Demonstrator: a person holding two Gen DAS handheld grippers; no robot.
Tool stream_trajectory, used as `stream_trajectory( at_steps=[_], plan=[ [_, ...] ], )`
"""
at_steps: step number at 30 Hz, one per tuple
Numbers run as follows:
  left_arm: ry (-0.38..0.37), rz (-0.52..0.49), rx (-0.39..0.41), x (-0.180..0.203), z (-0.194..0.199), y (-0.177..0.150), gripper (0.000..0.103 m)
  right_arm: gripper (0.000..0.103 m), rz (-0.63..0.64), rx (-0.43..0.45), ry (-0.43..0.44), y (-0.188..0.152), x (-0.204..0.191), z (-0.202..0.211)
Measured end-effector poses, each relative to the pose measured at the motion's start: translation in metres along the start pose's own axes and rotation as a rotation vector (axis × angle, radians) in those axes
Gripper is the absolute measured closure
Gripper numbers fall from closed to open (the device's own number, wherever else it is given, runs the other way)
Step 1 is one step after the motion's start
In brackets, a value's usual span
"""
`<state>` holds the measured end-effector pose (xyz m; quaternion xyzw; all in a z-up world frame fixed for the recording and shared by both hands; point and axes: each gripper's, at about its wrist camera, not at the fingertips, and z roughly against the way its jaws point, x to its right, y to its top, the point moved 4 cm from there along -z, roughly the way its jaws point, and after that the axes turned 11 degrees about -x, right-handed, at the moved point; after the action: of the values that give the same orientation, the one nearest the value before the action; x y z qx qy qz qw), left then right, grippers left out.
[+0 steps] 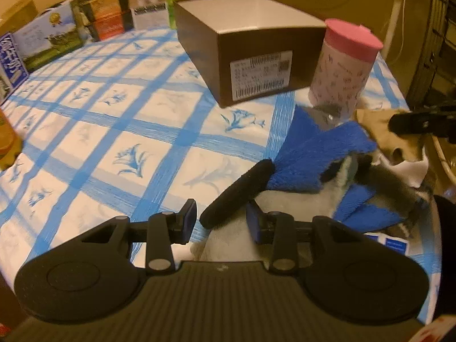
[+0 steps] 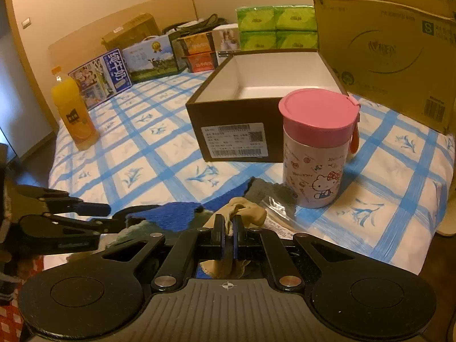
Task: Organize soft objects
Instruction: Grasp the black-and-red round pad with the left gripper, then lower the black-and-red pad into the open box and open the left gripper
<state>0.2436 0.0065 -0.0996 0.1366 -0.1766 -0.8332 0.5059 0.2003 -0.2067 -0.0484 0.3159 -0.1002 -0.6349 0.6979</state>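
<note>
A pile of soft things lies at the near right edge of the table: a blue fuzzy cloth (image 1: 316, 154), a black fuzzy roll (image 1: 239, 193), a whitish fleece (image 1: 228, 242) and a tan cloth (image 1: 387, 131). My left gripper (image 1: 221, 223) is open, with the roll's near end between its pads. My right gripper (image 2: 227, 235) is shut on the tan cloth (image 2: 245, 211), beside the blue cloth (image 2: 176, 213). An open dark box (image 2: 242, 114) with a white inside stands behind, empty.
A pink-lidded Hello Kitty cup (image 2: 316, 154) stands next to the box, close behind the pile. An orange juice bottle (image 2: 72, 111) stands at the left edge. Cartons and green tissue packs (image 2: 276, 27) line the back. A large cardboard box (image 2: 384, 42) is at the right.
</note>
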Motion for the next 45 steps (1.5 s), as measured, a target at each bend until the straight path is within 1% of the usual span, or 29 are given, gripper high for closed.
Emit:
stream_trajectory(
  at_steps=[2, 4, 7, 12, 15, 20, 24, 28, 34, 36, 39, 42, 45],
  plan=[
    [-0.002, -0.024, -0.014, 0.0, -0.009, 0.002, 0.07, 0.098, -0.001, -0.005, -0.005, 0.001, 0.002, -0.002],
    [-0.002, -0.044, -0.019, -0.001, -0.014, 0.003, 0.083, 0.098, -0.007, -0.012, -0.011, 0.001, 0.004, -0.005],
    [-0.007, -0.05, -0.004, -0.003, -0.013, 0.005, 0.092, 0.098, -0.01, -0.011, -0.014, 0.003, 0.005, -0.006],
    [-0.033, 0.01, 0.043, -0.014, 0.002, 0.009, 0.094, 0.098, 0.0, 0.017, -0.009, 0.012, 0.002, -0.001],
    [-0.021, 0.026, 0.074, -0.02, 0.017, 0.014, 0.095, 0.098, 0.013, 0.037, 0.001, 0.018, -0.002, 0.002],
    [-0.042, 0.066, 0.13, -0.028, 0.042, 0.032, 0.095, 0.098, 0.042, 0.073, 0.028, 0.033, -0.011, 0.007],
    [-0.044, 0.063, 0.169, -0.028, 0.055, 0.057, 0.095, 0.098, 0.071, 0.102, 0.044, 0.05, -0.02, 0.007],
    [-0.048, 0.057, 0.204, -0.027, 0.06, 0.086, 0.095, 0.098, 0.088, 0.143, 0.051, 0.071, -0.026, 0.004],
    [-0.086, 0.079, 0.247, -0.028, 0.059, 0.141, 0.095, 0.098, 0.084, 0.23, 0.026, 0.113, -0.027, -0.001],
    [-0.108, 0.086, 0.259, -0.028, 0.056, 0.159, 0.095, 0.098, 0.055, 0.258, 0.011, 0.131, -0.023, -0.004],
    [-0.131, 0.088, 0.255, -0.028, 0.048, 0.188, 0.095, 0.098, 0.008, 0.277, -0.035, 0.156, -0.016, -0.014],
    [-0.153, 0.07, 0.247, -0.025, 0.036, 0.213, 0.095, 0.098, -0.052, 0.27, -0.094, 0.177, -0.006, -0.03],
    [-0.147, 0.049, 0.225, -0.024, 0.02, 0.233, 0.095, 0.098, -0.109, 0.245, -0.148, 0.192, 0.006, -0.047]
  ],
)
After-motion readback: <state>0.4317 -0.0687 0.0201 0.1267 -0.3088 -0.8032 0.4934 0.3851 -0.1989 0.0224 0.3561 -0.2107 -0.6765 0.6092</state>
